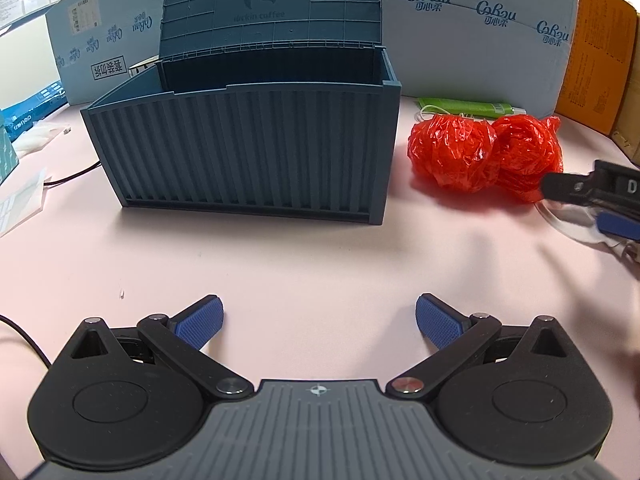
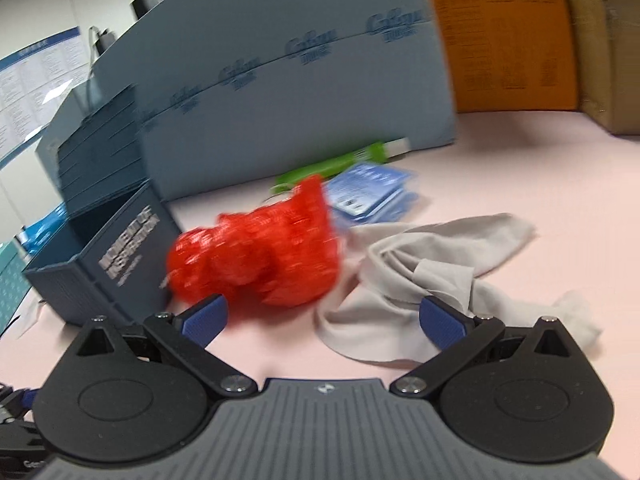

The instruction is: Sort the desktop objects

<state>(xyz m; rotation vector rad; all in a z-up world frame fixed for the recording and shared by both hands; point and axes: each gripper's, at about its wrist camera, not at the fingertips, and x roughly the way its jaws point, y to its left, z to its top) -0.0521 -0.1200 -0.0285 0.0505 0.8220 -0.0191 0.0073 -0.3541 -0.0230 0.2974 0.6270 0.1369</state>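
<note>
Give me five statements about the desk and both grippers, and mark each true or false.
1. The left gripper is open and holds nothing. True.
2. The blue storage box has its lid shut. False: the lid stands open behind it.
3. The red plastic bag lies on the desk to the right of the box. True.
4. The right gripper is shut on the grey cloth. False: its jaws are wide apart and grip nothing; the cloth lies loose on the desk.
5. The green tube is inside the box. False: it lies on the desk against the light blue board.
</note>
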